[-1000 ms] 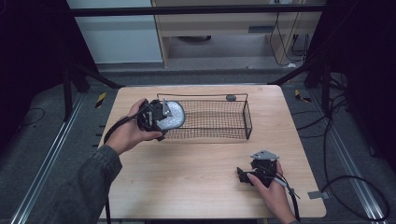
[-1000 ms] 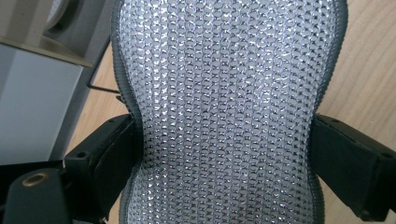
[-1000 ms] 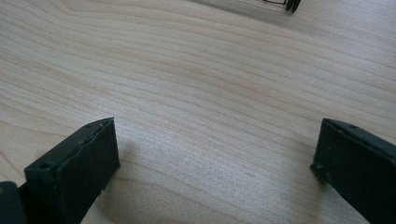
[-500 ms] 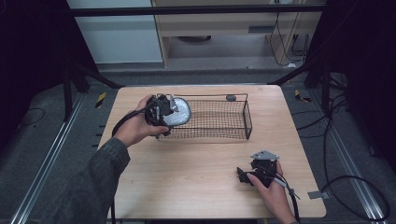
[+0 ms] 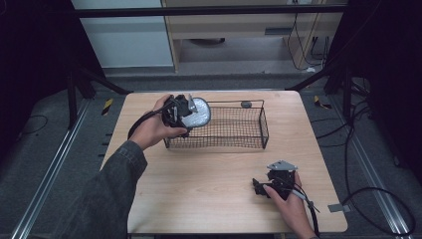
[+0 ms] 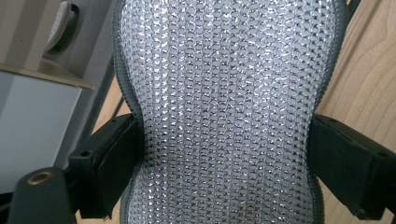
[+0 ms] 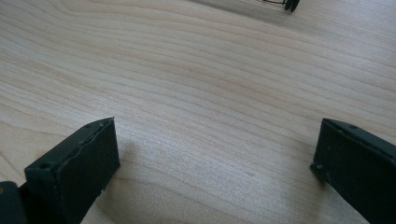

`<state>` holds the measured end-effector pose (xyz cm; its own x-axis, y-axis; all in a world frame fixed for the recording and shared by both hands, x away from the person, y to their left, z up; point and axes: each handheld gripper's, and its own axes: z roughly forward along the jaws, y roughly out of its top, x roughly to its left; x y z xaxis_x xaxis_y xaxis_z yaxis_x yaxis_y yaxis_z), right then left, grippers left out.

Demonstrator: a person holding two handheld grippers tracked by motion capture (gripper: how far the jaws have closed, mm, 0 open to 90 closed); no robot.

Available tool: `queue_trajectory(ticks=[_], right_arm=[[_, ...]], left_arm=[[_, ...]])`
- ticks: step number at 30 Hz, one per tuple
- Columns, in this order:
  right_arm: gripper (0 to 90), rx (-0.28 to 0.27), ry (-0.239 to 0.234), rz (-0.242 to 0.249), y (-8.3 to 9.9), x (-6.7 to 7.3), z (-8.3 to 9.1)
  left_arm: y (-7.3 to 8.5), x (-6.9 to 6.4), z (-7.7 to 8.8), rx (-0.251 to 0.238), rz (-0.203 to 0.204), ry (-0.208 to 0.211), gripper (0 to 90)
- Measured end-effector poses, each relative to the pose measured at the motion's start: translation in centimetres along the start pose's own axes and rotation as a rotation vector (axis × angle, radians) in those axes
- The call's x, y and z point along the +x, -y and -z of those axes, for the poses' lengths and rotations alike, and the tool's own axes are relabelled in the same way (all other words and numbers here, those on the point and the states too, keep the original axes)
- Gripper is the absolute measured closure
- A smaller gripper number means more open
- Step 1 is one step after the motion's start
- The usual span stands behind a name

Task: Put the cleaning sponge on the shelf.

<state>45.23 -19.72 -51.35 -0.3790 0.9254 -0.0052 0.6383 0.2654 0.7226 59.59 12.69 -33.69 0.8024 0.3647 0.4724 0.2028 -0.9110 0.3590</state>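
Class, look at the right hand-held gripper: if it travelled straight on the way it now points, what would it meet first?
The right hand-held gripper tilts down toward the bare wooden table, so it would probably touch the tabletop first; the wire basket lies farther off.

basket: upper centre of table
pouch: over basket's left end
right gripper: lower right, on table

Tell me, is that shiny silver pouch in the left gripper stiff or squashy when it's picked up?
Probably squashy: the silver pouch pinches in where the left gripper squeezes it. Its glossy mesh looks somewhat slippery. It seems light, held out over the wire basket without sagging.
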Motion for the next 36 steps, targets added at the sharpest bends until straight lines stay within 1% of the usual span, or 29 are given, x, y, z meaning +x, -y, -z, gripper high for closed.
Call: queue_trajectory(ticks=[1, 2, 7, 8, 12, 13, 20, 24, 28, 36], right_arm=[[0.4, 0.000, 0.000, 0.000, 0.0, 0.0, 0.0], [0.4, 0.000, -0.001, -0.003, 0.0, 0.0, 0.0], [0.4, 0.000, -0.002, -0.001, 0.0, 0.0, 0.0], [0.4, 0.000, -0.002, -0.001, 0.0, 0.0, 0.0], [0.4, -0.001, -0.002, -0.001, 0.0, 0.0, 0.0], [0.4, 0.000, -0.002, -0.001, 0.0, 0.0, 0.0], [0.4, 0.000, -0.002, -0.001, 0.0, 0.0, 0.0], [0.4, 0.000, -0.001, -0.001, 0.0, 0.0, 0.0], [0.4, 0.000, -0.001, -0.001, 0.0, 0.0, 0.0], [0.4, 0.000, -0.001, -0.001, 0.0, 0.0, 0.0]], left_arm=[[-0.2, 0.1, 0.1, 0.002, -0.009, -0.002, 11.2], [-0.3, 0.1, 0.1, -0.007, -0.010, -0.005, 11.3], [-0.8, 0.2, 0.1, -0.009, -0.030, -0.010, 11.4], [-0.9, 0.3, 0.0, -0.006, -0.042, -0.010, 11.5], [-0.8, 0.4, -0.2, -0.016, -0.034, -0.008, 11.5], [-0.8, 0.5, -0.3, -0.012, -0.039, -0.008, 11.5], [-0.8, 0.6, -0.9, -0.024, -0.034, -0.011, 11.6], [-0.8, 0.6, -1.2, -0.016, -0.052, -0.003, 11.7], [-0.9, 0.6, -1.8, -0.010, -0.053, 0.006, 11.7], [-0.8, 0.9, -2.8, -0.001, -0.055, 0.008, 11.7]])
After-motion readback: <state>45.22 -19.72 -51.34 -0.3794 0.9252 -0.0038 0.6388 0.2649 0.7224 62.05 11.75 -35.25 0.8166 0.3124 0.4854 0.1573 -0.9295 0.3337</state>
